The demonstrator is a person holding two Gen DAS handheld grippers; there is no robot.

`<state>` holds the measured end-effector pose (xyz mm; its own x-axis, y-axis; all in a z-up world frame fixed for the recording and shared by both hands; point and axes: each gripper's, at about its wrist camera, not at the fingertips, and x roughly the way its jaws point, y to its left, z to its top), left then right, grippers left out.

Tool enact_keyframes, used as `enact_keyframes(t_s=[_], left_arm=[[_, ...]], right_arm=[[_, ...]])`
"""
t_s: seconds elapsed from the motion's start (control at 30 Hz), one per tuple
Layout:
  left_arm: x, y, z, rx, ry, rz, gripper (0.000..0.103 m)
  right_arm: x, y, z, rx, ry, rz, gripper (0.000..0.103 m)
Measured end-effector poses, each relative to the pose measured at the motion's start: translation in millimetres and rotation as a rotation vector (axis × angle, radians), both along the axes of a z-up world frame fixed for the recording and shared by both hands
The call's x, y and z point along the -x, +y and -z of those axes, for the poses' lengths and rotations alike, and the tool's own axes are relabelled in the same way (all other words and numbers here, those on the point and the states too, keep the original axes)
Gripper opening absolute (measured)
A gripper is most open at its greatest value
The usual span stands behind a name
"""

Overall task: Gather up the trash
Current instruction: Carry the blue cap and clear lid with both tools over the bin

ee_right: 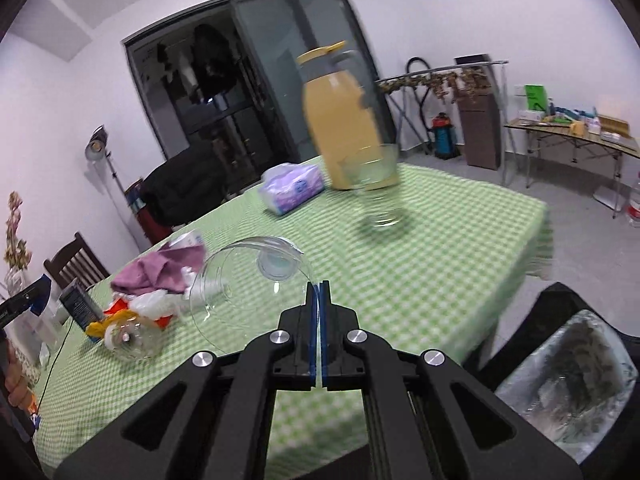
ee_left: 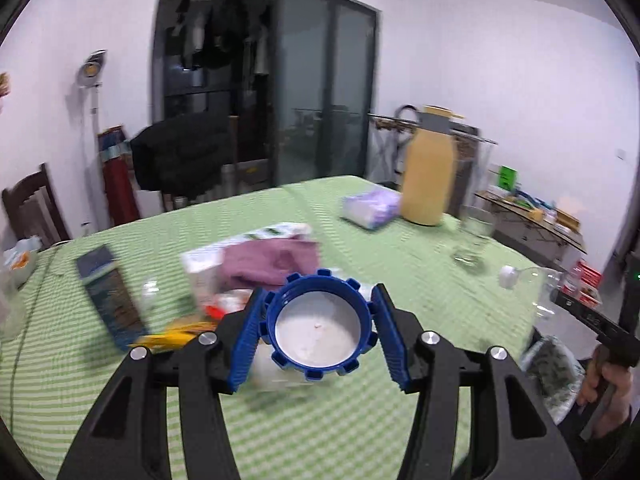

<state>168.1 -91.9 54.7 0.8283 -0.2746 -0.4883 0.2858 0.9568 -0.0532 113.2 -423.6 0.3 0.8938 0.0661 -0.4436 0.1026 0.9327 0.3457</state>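
Note:
My left gripper (ee_left: 320, 300) is shut on a blue notched lid (ee_left: 320, 280) with a white inside, which tops a pale container held above the green checked table (ee_left: 360, 420). My right gripper (ee_right: 319, 286) is shut, pinching the wall of a clear plastic bottle (ee_right: 240, 292) that points away from it. That bottle's white cap (ee_left: 508, 276) shows at the right in the left wrist view. A pile of trash (ee_right: 148, 300) lies on the table: a purple cloth (ee_left: 272, 260), white and orange wrappers, a blue carton (ee_left: 108, 296) and another clear bottle (ee_right: 132, 340).
A black bin with a clear liner (ee_right: 572, 380) stands off the table's near right corner. A yellow jug (ee_right: 344, 120), a drinking glass (ee_right: 380, 188) and a tissue pack (ee_right: 292, 188) stand farther back. Chairs line the far side. A person's hand (ee_left: 608, 380) holds the right gripper.

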Motion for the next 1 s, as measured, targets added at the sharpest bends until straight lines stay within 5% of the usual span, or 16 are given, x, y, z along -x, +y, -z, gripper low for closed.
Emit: enact_keyframes(t_s=[0.27, 0.5, 0.9, 1.0], left_arm=[[17, -103, 6, 0.000, 0.025, 0.177, 0.051], [24, -198, 30, 0.000, 0.115, 0.341, 0.051], [39, -324, 107, -0.064, 0.290, 0.525, 0.051], [39, -344, 124, -0.082, 0.328, 0.546, 0.051]], right_arm=[[42, -78, 19, -0.007, 0.008, 0.136, 0.001], [66, -156, 69, -0.069, 0.104, 0.286, 0.001], [87, -227, 172, -0.195, 0.401, 0.433, 0.004], [73, -222, 211, -0.214, 0.632, 0.343, 0.012]])
